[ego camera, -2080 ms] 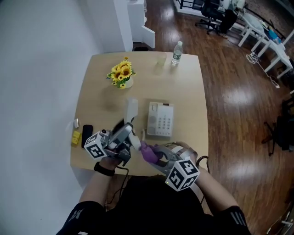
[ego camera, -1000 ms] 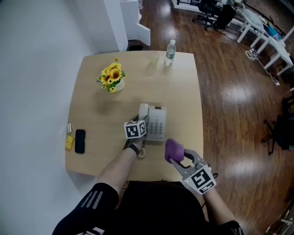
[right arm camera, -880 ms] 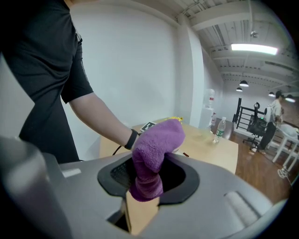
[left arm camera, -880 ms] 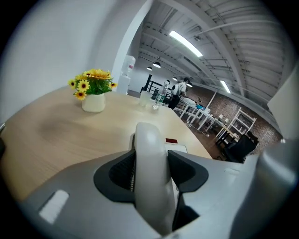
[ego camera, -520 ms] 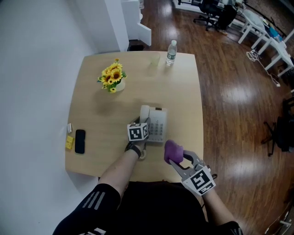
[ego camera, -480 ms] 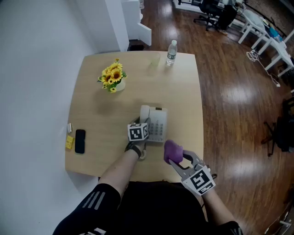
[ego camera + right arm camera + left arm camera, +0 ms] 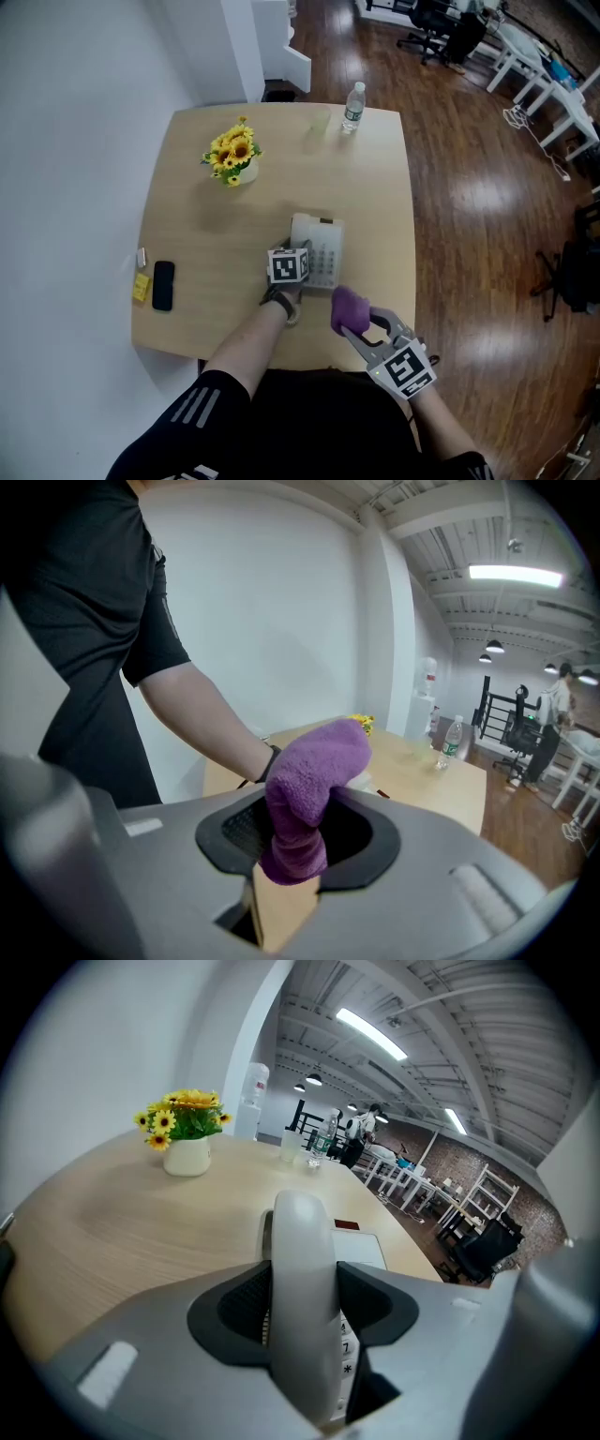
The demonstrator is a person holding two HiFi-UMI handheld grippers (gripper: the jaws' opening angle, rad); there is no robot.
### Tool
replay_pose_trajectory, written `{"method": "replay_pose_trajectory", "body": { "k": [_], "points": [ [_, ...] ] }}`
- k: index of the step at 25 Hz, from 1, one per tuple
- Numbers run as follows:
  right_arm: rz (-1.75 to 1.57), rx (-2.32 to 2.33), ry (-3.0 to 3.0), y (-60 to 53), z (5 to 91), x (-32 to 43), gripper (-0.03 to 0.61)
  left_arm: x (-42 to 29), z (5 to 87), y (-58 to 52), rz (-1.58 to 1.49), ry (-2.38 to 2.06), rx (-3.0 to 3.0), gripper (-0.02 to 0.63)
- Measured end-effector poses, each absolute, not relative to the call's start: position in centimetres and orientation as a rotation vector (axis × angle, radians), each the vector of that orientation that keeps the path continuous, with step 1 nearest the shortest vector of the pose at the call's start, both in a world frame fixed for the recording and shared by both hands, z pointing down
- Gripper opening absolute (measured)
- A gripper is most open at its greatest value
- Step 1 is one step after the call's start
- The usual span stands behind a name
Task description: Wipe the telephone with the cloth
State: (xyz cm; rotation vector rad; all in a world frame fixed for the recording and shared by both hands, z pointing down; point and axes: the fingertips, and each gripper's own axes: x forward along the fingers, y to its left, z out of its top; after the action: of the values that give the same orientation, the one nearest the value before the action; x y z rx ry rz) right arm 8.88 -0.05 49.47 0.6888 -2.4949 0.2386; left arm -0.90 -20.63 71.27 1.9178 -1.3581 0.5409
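Note:
The white telephone [image 7: 323,255] sits mid-table with its keypad showing. Its handset [image 7: 302,1279] lies along the left side of the base [image 7: 370,1246], and my left gripper [image 7: 298,246] is shut on it, the pads pressing both sides. Whether the handset rests fully in the cradle is hidden by the jaws. My right gripper [image 7: 354,323] hangs above the table's front edge, just right of the phone, shut on a bunched purple cloth [image 7: 349,305]. In the right gripper view the cloth [image 7: 309,780] bulges up out of the jaws and is apart from the phone.
At the back left stands a white pot of sunflowers [image 7: 234,155]. A water bottle [image 7: 353,106] and a clear glass [image 7: 320,122] are at the far edge. A black mobile [image 7: 162,284] and a yellow item [image 7: 141,287] lie at the left edge of the table [image 7: 197,225].
My left gripper carried the handset from the front left onto the phone base and has edged slightly forward. The right gripper with the cloth shifted a little left.

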Motion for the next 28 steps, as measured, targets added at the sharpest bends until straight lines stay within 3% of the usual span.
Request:
{"method": "replay_pose_trajectory", "body": {
  "k": [23,28],
  "points": [
    [0.245,0.700,-2.501,0.8,50.0,7.9,0.130,-0.7,72.2,-20.3,0.634,-1.260,1.983,0.210],
    [0.268,0.693,-2.485,0.9,50.2,7.9,0.130,-0.8,70.9,-21.8,0.564,-1.270,2.003,0.262]
  ]
}}
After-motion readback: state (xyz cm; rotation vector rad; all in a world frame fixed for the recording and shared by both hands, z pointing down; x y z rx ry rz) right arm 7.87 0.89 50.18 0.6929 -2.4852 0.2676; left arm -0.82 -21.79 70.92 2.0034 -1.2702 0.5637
